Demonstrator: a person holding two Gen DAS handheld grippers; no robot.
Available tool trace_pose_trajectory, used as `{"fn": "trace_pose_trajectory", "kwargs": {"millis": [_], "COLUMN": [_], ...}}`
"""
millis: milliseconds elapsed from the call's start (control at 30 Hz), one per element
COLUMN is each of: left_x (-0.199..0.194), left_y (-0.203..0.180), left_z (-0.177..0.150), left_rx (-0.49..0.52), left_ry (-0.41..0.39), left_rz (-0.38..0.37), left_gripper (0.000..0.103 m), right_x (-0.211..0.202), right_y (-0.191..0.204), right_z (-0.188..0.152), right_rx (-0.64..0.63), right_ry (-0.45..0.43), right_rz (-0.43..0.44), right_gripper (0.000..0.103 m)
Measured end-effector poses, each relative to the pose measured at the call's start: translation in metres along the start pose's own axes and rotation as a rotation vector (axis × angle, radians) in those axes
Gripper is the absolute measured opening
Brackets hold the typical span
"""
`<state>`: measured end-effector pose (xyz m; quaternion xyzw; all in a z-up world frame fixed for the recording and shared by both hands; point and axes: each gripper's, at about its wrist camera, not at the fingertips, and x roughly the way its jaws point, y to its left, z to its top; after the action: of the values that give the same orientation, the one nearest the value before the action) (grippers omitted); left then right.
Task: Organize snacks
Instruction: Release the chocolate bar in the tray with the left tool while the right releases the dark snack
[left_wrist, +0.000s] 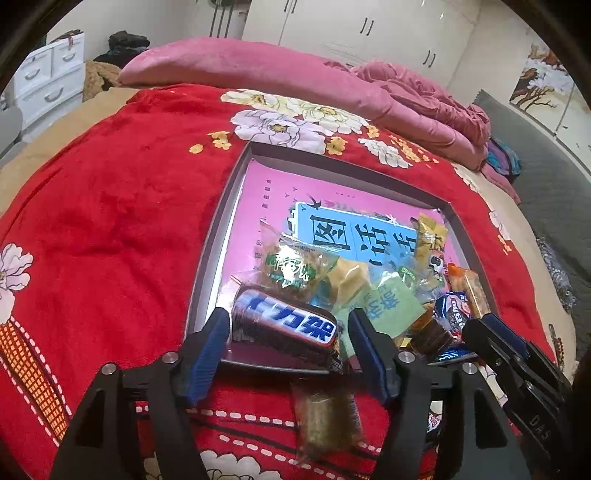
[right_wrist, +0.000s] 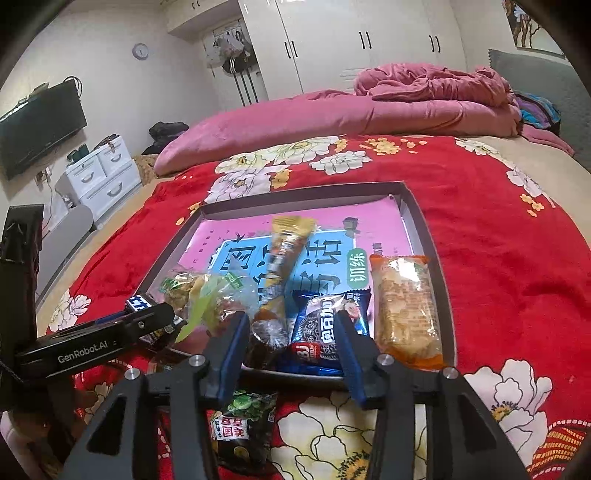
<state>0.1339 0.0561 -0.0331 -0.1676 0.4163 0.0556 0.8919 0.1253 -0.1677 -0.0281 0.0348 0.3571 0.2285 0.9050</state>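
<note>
A shallow grey tray (left_wrist: 210, 254) lined with a pink and blue book cover lies on the red flowered blanket. Several wrapped snacks are heaped along its near edge. My left gripper (left_wrist: 290, 347) is open, its blue pads either side of a brown chocolate bar (left_wrist: 284, 325) that rests in the tray's near left corner, with small gaps showing. My right gripper (right_wrist: 291, 345) is open over a blue cookie packet (right_wrist: 325, 328) and a dark brown sweet (right_wrist: 266, 338) lying in the tray (right_wrist: 428, 236). An orange-edged cake packet (right_wrist: 406, 314) lies to their right.
Outside the tray on the blanket lie a clear-wrapped greenish snack (left_wrist: 325, 417) and a dark green packet (right_wrist: 243, 424). The two grippers sit close side by side at the tray's near edge. A folded pink quilt (right_wrist: 369, 110) lies behind, and white drawers (right_wrist: 99, 177) stand at left.
</note>
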Motion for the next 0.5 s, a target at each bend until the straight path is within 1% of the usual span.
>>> {"fn": "trace_pose_trajectory", "kwargs": {"millis": [67,167,233,367,500], "left_x": [-0.002,-0.006,-0.008,-0.016,-0.021], "left_y": [0.001,0.002,0.003,0.006,0.008], "left_z": [0.001,0.001,0.001,0.0,-0.004], "left_rx": [-0.002,-0.007,-0.01,-0.011,-0.018], "left_ry": [-0.005,-0.018,-0.025,-0.039,-0.028], "left_rz": [0.0,-0.006,-0.008,-0.021,-0.035], "left_gripper": [0.072,0.073,0.074,0.074,0.074], "right_x": [-0.002,-0.007,-0.009,-0.012,-0.016], "right_y": [0.0,0.0,0.0,0.001,0.005], "right_z": [0.0,0.001,0.0,-0.002,-0.006], "right_rx": [0.003,0.002,0.004,0.004,-0.01], "right_ry": [-0.006,-0.021,-0.024,-0.018,-0.01], "right_rz": [0.002,0.01,0.012,0.019,0.024], "right_gripper": [0.054,0.056,0.06,0.061,0.062]}}
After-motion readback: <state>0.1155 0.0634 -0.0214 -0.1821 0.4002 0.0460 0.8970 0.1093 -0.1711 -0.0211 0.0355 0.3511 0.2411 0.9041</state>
